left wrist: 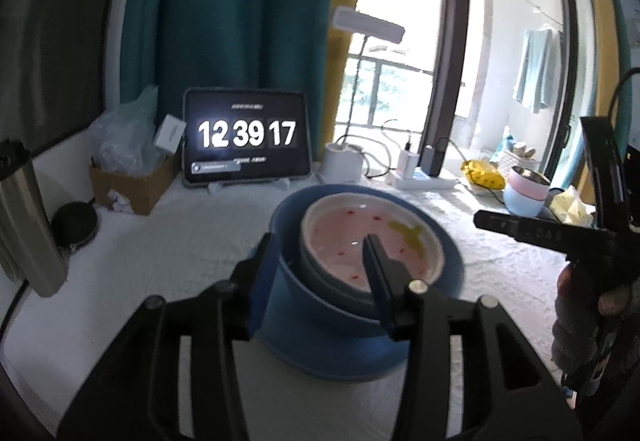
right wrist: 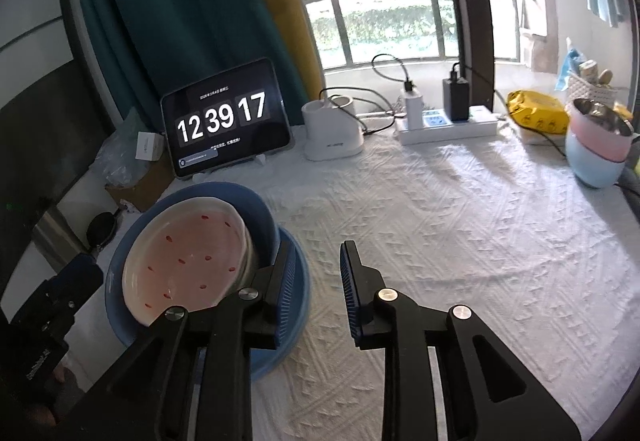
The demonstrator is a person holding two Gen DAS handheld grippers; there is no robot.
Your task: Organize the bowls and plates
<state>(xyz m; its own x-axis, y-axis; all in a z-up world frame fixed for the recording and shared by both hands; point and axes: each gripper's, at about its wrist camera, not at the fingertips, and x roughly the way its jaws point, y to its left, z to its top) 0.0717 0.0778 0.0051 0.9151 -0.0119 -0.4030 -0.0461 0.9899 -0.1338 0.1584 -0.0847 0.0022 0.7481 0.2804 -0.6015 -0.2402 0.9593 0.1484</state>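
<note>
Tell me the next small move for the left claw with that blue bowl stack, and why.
Probably lower the stack flat and then open. The left claw clamps the wall of the blue bowl, one finger outside, one inside the pink-lined bowl nested in it. From the right wrist the stack looks tilted on the white tablecloth. The right claw is open beside it, holding nothing.

A pink-speckled white bowl sits nested, tilted, inside a blue bowl; stacked pink-and-blue bowls stand well apart from it.
</note>
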